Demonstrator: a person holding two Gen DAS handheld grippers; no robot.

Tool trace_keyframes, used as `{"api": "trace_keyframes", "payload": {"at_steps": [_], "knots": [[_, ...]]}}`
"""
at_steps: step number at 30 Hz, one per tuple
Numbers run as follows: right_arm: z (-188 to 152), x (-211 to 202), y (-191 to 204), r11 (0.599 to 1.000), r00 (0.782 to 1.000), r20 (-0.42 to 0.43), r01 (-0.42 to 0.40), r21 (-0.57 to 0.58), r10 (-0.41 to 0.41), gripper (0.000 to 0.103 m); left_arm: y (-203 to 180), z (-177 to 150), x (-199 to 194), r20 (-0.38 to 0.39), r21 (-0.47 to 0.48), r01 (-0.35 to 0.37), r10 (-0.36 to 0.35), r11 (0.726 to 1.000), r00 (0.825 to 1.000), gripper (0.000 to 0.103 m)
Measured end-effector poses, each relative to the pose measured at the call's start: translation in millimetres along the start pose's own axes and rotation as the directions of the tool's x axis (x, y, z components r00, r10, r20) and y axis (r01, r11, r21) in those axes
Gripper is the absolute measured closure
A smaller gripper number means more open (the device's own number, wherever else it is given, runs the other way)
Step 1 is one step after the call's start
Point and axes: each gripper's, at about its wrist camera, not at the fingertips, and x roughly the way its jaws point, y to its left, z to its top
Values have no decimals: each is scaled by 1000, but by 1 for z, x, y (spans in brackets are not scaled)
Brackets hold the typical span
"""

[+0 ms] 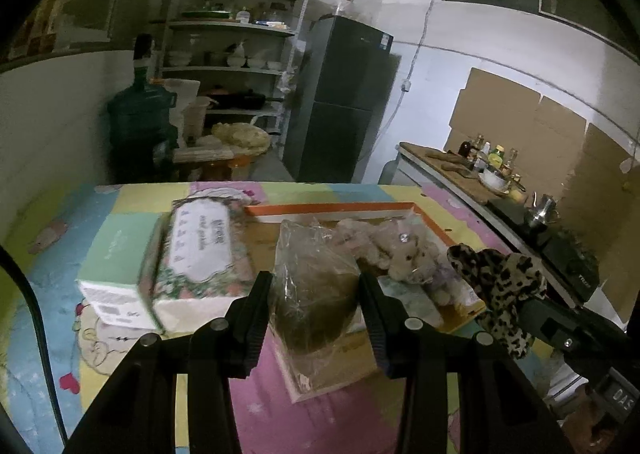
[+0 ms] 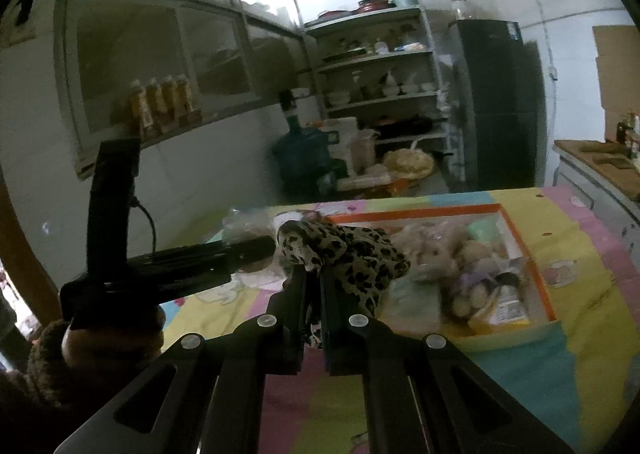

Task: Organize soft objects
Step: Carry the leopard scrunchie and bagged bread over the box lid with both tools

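Over patchwork table [image 1: 132, 210]: bagged bundle [image 1: 314, 294] clamped between left fingers [image 1: 256, 306].

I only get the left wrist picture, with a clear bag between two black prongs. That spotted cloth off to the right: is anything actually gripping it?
Observer: Yes. The right wrist view shows the right hand-held gripper with its jaws shut on the leopard-print cloth, which bunches up above them.
Visitor: And who holds my side?
Observer: A hand in a fuzzy brown sleeve grasps the handle of the left hand-held gripper, the one carrying your clear bag.
Visitor: Anything else I miss?
Observer: A row of amber bottles stands on the window ledge.
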Motion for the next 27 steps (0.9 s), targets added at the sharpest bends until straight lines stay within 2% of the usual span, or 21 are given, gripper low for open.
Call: {"api": "trace_keyframes", "payload": {"at_steps": [8, 17, 27], "knots": [[8, -4, -33, 999, 999, 6, 43, 7, -44, 97, -21, 5, 20, -8, -2, 8, -8, 1000, 1000, 59], [22, -5, -63, 996, 997, 12, 75, -46, -75, 97, -33, 9, 42, -22, -19, -35, 34, 999, 999, 59], [34, 9, -92, 996, 997, 12, 71, -53, -71, 97, -41, 17, 61, -35, -19, -62, 62, 998, 997, 59]]}}
